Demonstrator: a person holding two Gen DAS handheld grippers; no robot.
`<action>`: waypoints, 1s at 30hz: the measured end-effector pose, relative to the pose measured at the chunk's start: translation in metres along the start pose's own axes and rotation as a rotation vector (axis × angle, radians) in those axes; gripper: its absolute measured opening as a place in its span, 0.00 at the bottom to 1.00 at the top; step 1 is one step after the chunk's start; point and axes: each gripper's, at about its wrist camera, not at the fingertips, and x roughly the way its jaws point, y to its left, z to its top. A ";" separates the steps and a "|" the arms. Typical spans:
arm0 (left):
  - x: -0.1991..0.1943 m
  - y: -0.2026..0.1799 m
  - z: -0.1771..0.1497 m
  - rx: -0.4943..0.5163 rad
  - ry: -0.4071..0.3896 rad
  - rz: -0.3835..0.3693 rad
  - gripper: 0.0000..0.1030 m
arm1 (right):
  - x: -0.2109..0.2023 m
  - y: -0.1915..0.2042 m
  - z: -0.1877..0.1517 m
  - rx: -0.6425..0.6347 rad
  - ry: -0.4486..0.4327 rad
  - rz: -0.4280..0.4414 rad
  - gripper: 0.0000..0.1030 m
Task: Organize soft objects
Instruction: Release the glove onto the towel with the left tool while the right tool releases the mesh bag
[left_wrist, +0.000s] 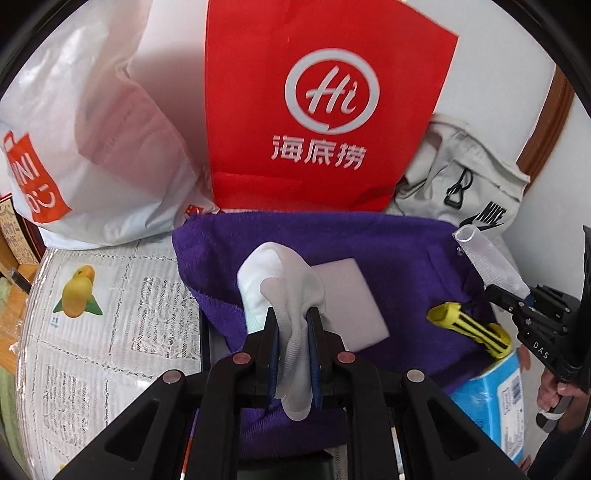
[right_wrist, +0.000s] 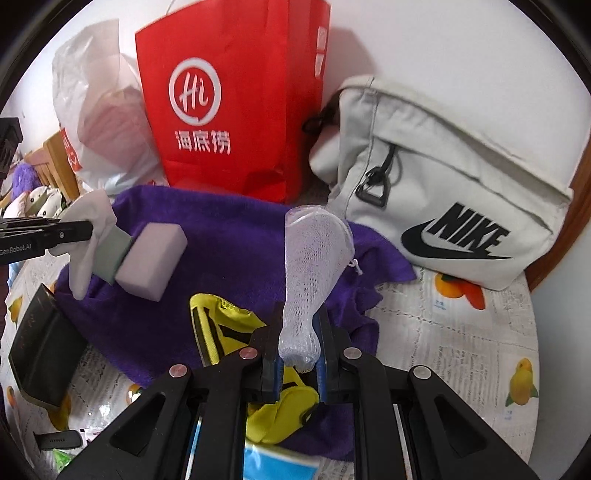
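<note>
left gripper (left_wrist: 291, 325): jaws closed on a white sock (left_wrist: 284, 291), pinched at mid-length, both ends drooping limp. right gripper (right_wrist: 299, 334): jaws closed on a white mesh pouch (right_wrist: 314, 254), thin and see-through, its open end standing up. both hang just above the purple towel (left_wrist: 388, 251) on the worktop (left_wrist: 110, 295), where a pale sponge block (left_wrist: 351, 299) and a yellow-black item (right_wrist: 221, 332) lie. judged step: carrying the two soft pieces to a resting place. best done by lowering each onto bare towel, well apart, clear of the red bag (left_wrist: 314, 110), before letting go.
</note>
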 end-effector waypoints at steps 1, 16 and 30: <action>0.003 0.000 0.000 0.004 0.005 0.004 0.13 | 0.004 0.000 0.000 -0.008 0.010 0.002 0.13; 0.026 -0.003 -0.002 0.030 0.051 0.010 0.22 | 0.034 -0.005 -0.002 0.002 0.112 0.040 0.22; -0.008 -0.014 -0.007 0.053 0.028 0.032 0.63 | -0.016 -0.011 0.002 0.048 -0.011 0.004 0.63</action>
